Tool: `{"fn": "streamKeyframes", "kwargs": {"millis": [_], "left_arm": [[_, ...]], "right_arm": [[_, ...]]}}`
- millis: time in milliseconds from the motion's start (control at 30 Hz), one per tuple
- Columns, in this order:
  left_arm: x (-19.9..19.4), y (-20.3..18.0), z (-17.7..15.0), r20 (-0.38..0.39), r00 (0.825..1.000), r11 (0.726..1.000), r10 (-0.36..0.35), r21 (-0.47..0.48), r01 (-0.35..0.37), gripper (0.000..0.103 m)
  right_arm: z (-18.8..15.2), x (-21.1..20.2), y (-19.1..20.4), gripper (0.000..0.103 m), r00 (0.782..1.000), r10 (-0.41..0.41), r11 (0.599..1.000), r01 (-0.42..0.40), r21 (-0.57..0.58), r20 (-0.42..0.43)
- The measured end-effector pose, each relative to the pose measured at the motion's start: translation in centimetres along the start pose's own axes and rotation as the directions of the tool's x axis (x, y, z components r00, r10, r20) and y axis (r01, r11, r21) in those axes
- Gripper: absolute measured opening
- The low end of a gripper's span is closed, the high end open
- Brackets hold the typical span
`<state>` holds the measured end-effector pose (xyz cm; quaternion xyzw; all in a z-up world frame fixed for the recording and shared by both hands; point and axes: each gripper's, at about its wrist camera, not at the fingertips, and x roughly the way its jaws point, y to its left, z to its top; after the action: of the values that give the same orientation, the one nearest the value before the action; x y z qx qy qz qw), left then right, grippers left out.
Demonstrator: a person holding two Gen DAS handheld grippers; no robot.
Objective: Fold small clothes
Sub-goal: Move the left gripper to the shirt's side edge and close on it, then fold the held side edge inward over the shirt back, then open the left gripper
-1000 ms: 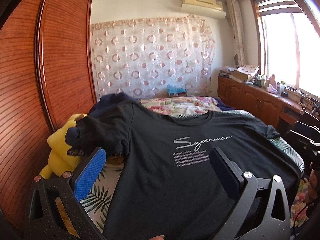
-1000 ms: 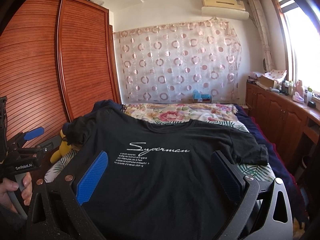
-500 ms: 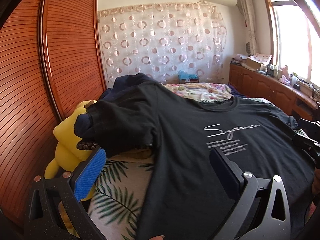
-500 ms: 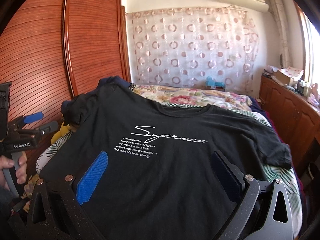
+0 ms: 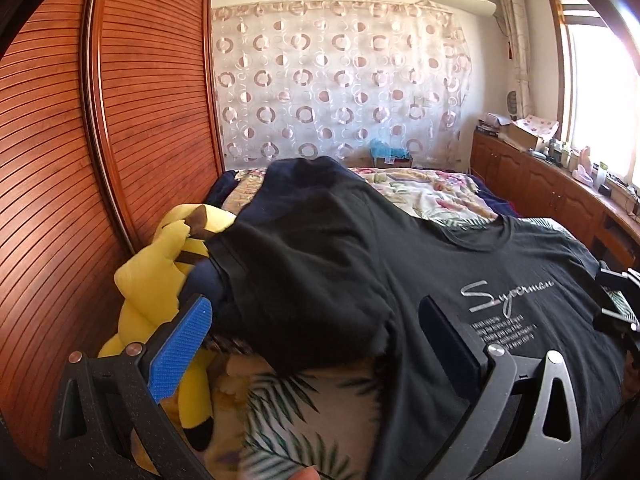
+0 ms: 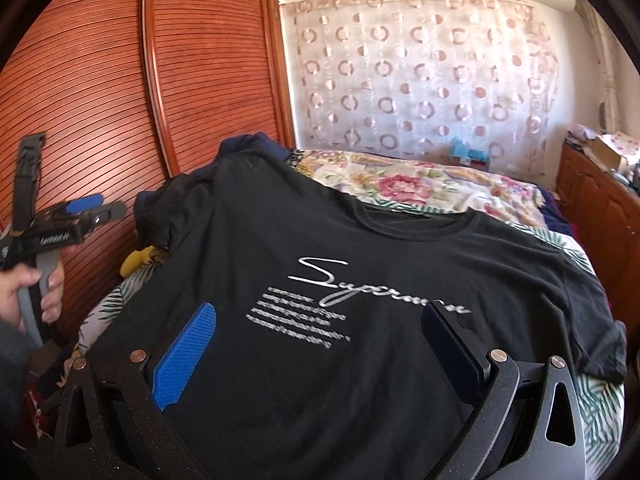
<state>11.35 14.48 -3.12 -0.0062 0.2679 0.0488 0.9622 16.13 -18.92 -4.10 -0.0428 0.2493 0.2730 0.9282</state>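
We see the black T-shirt [image 6: 360, 280] spread front-up on the bed [image 6: 420, 188], its left sleeve [image 5: 304, 280] lying over the yellow plush toy [image 5: 156, 276]; since a second ago the left gripper [image 5: 316, 344] has swung toward that sleeve, which now fills its view; its jaws stand apart and empty; the right gripper [image 6: 320, 344] hovers over the printed chest, nearer than before, jaws likewise apart.

T-shirt [image 6: 360, 264]: matt black cloth, silvery printed lettering. Left gripper [image 5: 316, 344]: speckled matt black frame, apparently plastic; one pad textured blue. Wardrobe doors [image 5: 120, 120]: ribbed, polished reddish wood. Plush toy [image 5: 156, 276]: soft yellow fabric. Curtain [image 5: 340, 80]: sheer cloth.
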Motion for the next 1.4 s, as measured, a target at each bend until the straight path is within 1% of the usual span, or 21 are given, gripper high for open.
{"fn": "streamKeyframes", "kwargs": {"millis": [133,200,233,267,300,333,400,467,500,600,667,867,967,1067,1200,1267,1333,1400], "left_arm": [[1.2,1.9,1.3,-0.014,1.000,1.000,-0.007,-0.014,0.007,0.103],[2.0,2.9,1.8,-0.024,1.000,0.999,-0.013,-0.029,0.013,0.098],[2.5,3.3,2.0,-0.032,0.999,0.999,-0.019,-0.037,0.018,0.097],[3.3,4.0,2.3,-0.046,0.998,0.998,-0.036,-0.055,0.034,0.092],[3.8,4.2,2.5,-0.054,0.997,0.997,-0.049,-0.063,0.045,0.085],[4.3,4.6,2.7,-0.063,0.996,0.996,-0.056,-0.072,0.051,0.081],[5.8,5.4,3.1,-0.089,0.994,0.993,-0.070,-0.097,0.061,0.065],[7.0,6.0,3.3,-0.112,0.991,0.992,-0.074,-0.113,0.061,0.061],[7.6,6.3,3.4,-0.123,0.990,0.991,-0.071,-0.121,0.056,0.056],[9.5,7.2,3.4,-0.172,0.983,0.990,-0.060,-0.134,0.037,0.049],[10.7,7.8,3.2,-0.209,0.977,0.989,-0.051,-0.145,0.020,0.047],[12.1,9.3,2.7,-0.277,0.960,0.983,-0.039,-0.185,-0.014,0.047],[12.7,9.5,2.5,-0.296,0.954,0.981,-0.052,-0.193,-0.007,0.047],[12.6,9.0,2.7,-0.293,0.955,0.987,-0.046,-0.161,-0.002,0.046],[12.6,8.9,3.0,-0.293,0.956,0.993,-0.030,-0.118,-0.004,0.025],[12.4,8.9,3.3,-0.279,0.960,0.995,-0.021,-0.100,-0.007,0.020],[11.9,8.7,3.7,-0.258,0.966,0.997,-0.008,-0.077,-0.012,0.019],[11.7,8.4,4.1,-0.249,0.968,0.998,0.001,-0.056,-0.016,0.019]], "right_arm": [[0.3,1.2,-0.4,0.102,1.000,0.026,1.000,-0.026,-0.013,-0.011],[0.7,2.1,-0.8,0.102,0.999,0.037,0.999,-0.038,-0.018,-0.025],[1.0,2.6,-0.9,0.102,0.999,0.042,0.999,-0.043,-0.022,-0.031],[1.3,2.9,-1.0,0.102,0.998,0.047,0.999,-0.048,-0.025,-0.038],[1.6,3.4,-1.1,0.102,0.998,0.050,0.998,-0.051,-0.029,-0.044],[1.9,3.7,-1.4,0.102,0.997,0.055,0.998,-0.056,-0.034,-0.050],[2.4,4.3,-1.5,0.102,0.996,0.062,0.997,-0.064,-0.040,-0.058],[3.0,4.9,-1.9,0.102,0.995,0.071,0.996,-0.074,-0.046,-0.067],[3.0,5.2,-1.8,0.102,0.995,0.072,0.996,-0.075,-0.049,-0.068],[3.6,6.5,-2.3,0.102,0.993,0.083,0.995,-0.087,-0.044,-0.086],[3.9,7.6,-2.4,0.102,0.990,0.093,0.995,-0.097,-0.037,-0.105],[5.2,9.6,-2.7,0.102,0.984,0.112,0.992,-0.118,-0.033,-0.137],[5.7,10.4,-2.7,0.102,0.982,0.120,0.991,-0.127,-0.039,-0.146],[5.9,11.3,-2.7,0.102,0.981,0.121,0.991,-0.128,-0.042,-0.154],[5.8,11.7,-3.0,0.102,0.980,0.121,0.991,-0.127,-0.031,-0.158],[5.6,11.6,-2.9,0.102,0.980,0.119,0.992,-0.124,-0.022,-0.157],[5.7,11.5,-2.9,0.102,0.981,0.118,0.992,-0.121,-0.016,-0.157],[5.6,11.3,-2.8,0.102,0.981,0.115,0.993,-0.118,-0.013,-0.155]]}}
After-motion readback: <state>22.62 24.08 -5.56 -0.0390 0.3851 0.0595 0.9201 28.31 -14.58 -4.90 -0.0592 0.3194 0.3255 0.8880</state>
